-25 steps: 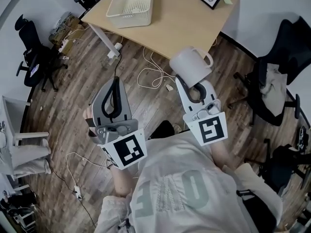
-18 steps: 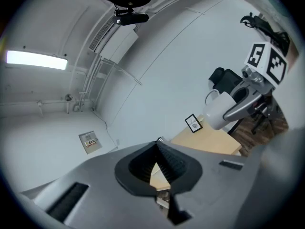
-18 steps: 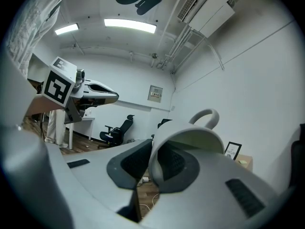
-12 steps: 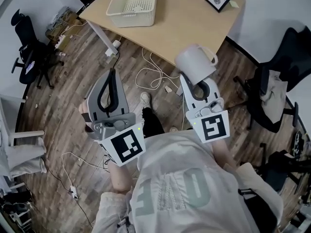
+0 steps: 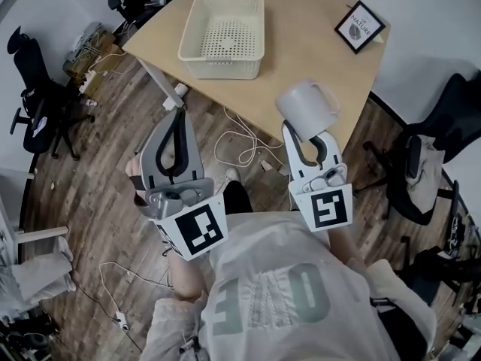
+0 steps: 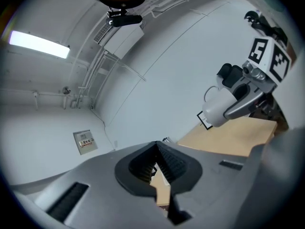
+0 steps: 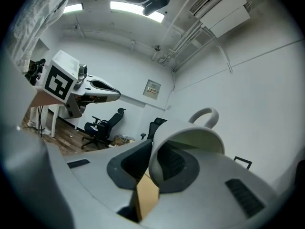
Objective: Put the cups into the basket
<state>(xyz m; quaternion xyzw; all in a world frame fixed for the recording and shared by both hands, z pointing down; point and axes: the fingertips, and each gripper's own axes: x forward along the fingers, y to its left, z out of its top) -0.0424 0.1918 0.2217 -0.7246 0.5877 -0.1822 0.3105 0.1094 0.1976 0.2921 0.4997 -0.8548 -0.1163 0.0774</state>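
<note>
1. My right gripper (image 5: pixel 303 135) is clamped on the white cup (image 5: pixel 307 109). It looks like one jaw is inside the rim and the other is against the outside wall, with the handle sticking out on the far side. The cup is up in the air, roughly over the near edge of the table (image 5: pixel 323 59), toward its right end.
2. My left gripper (image 5: pixel 178 119) has nothing in it. The jaws are pinched together and it hangs over the floor, short of the table.
3. The basket (image 5: pixel 197 51) sits on the table close to the near edge, toward the left corner, well apart from the cup. As far as I can see it's empty.
4. Progress-wise, one cup is picked up and none are delivered. I reckon what's left for this one is to carry it over to the basket, lower it in and let go.
5. No other cups show in any view. The only other thing on the table is a small framed picture (image 5: pixel 361 26) by the far right corner, so I can't tell if more cups are waiting.
</note>
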